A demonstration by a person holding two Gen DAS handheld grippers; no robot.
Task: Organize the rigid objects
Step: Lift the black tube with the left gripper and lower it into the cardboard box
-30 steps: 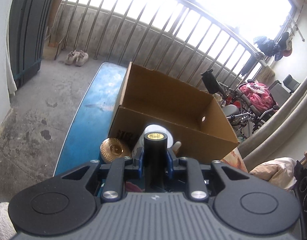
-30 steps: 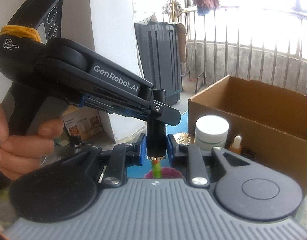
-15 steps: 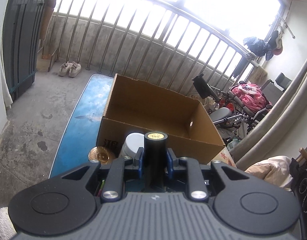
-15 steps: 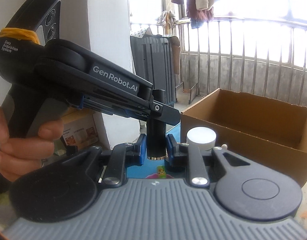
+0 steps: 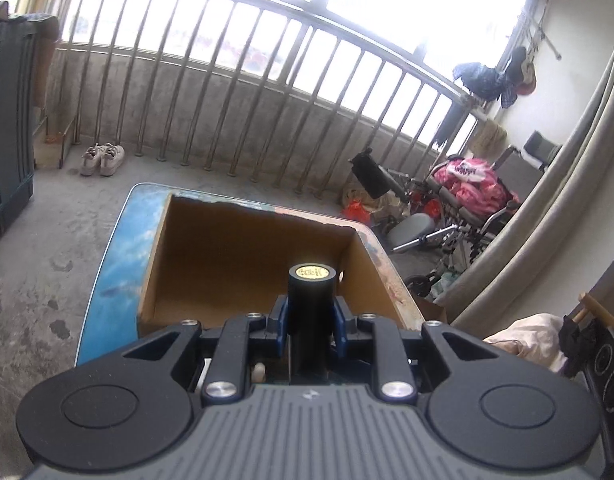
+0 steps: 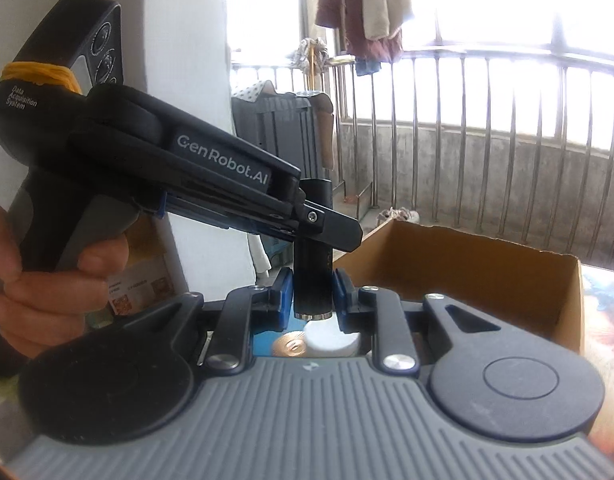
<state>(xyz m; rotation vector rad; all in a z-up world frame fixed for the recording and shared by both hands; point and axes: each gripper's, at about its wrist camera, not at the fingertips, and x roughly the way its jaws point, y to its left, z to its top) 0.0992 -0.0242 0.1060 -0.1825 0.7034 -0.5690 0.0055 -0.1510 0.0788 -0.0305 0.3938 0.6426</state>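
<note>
Both grippers, left gripper [image 5: 311, 320] and right gripper [image 6: 312, 300], clamp one black cylinder [image 5: 310, 300], held above the cardboard box [image 5: 243, 264]. Best carry it level, centre it over the box, lower, then release both together. Count: one cylinder, one box, one white jar [image 6: 333, 340], one gold lid [image 6: 289, 345].

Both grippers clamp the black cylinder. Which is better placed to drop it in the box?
Probably left: the left gripper looks down into the cardboard box, black cylinder over its opening; the right gripper sees the box off to one side.
</note>
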